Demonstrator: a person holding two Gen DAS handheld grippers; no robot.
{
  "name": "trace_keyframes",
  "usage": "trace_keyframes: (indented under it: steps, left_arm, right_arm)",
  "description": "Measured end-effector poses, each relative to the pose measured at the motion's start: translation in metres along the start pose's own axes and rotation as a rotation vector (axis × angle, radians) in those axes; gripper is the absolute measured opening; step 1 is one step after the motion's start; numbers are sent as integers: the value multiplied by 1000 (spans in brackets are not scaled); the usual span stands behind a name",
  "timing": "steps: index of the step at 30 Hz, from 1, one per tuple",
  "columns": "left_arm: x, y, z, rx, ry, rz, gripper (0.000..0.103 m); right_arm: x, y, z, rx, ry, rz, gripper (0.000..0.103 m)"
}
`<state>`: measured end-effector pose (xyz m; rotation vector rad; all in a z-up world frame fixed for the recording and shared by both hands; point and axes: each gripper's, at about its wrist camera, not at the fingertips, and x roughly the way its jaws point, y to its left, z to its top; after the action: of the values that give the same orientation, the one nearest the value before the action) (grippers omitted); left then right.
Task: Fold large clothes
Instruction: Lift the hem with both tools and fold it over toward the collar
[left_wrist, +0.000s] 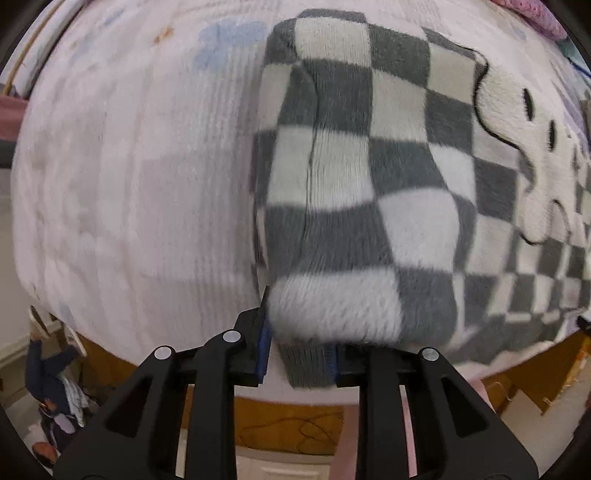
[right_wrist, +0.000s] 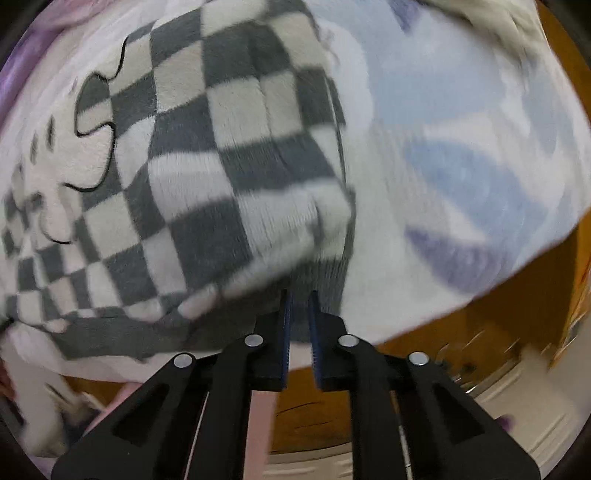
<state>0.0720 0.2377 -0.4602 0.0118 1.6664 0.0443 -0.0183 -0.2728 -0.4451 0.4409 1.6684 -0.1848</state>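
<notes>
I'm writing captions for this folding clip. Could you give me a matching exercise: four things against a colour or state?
Things:
1. checkered sweater
2. left gripper
3. right gripper
4. bed cover

States:
A. jaws almost closed, a slim gap showing
B. grey and white squares, sleeves folded in
C. pale pink, lying under the garment
D. jaws wide, grey ribbed cuff between them

Pairs: 1-B, 2-D, 3-A, 4-C
</notes>
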Motion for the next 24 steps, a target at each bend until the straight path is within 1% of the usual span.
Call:
trace_keyframes:
  steps: [1,2,3,4,5,6,7,8,10,11,12,13,14,15,16,17,18,19,20,21,23,24]
  left_arm:
    - [-5,3,-4,-11,14,-34,27]
    - [-9,6,-7,-27,23,-65,36]
    - [-14,9,-12,-49,30,-119,45]
    - [-19,11,-17,-71,32,-186,60]
    - [-23,13,-21,-80,31,-238,63]
    - [-28,12,-26,-85,32,-309,68]
    - [-31,10,-30,-94,33,-342,73]
    - [-34,9,-31,-113,29,-365,78]
    - [-32,7,-31,-161,18,-410,78]
    - [-24,5,-27,-199,22,-423,78]
    - [-16,3,-24,-230,25,-418,78]
    - [-8,2,-19,-261,24,-405,78]
    - [6,1,-11,-297,22,-370,77]
    - [20,2,-3,-328,38,-333,57]
    - [36,2,4,-354,98,-318,33]
    - [44,1,6,-378,152,-353,15]
    - [48,-1,6,-404,200,-363,15]
    - [48,-3,6,-397,224,-355,15]
    - [47,-7,5,-361,247,-332,15]
    - [46,-9,1,-339,259,-315,15]
    - [53,-15,-13,-349,304,-288,15]
    - [60,-16,-20,-348,326,-271,15]
  right_arm:
    - [-4,0,-5,12,15,47,27]
    - [-6,1,-10,22,32,80,58]
    - [-8,4,-14,28,42,101,73]
    - [-11,10,-19,22,41,118,82]
    - [-10,15,-22,14,48,136,82]
    - [-9,19,-22,14,58,154,82]
    - [-5,25,-21,29,63,180,82]
    - [-2,28,-18,46,60,199,82]
    - [11,32,-6,128,48,269,82]
    - [18,32,4,168,49,287,82]
    - [28,32,13,202,61,296,82]
    - [38,35,19,224,86,295,82]
    - [46,41,29,240,105,287,70]
    - [51,45,33,245,108,274,60]
    - [56,50,37,242,118,230,28]
    - [57,51,38,240,132,199,13]
    - [54,50,35,241,130,182,13]
    - [51,50,31,232,130,148,12]
    - [50,48,24,199,143,104,12]
    - [51,44,17,185,158,86,12]
    - [57,28,3,245,180,106,12]
    - [65,23,0,265,191,93,13]
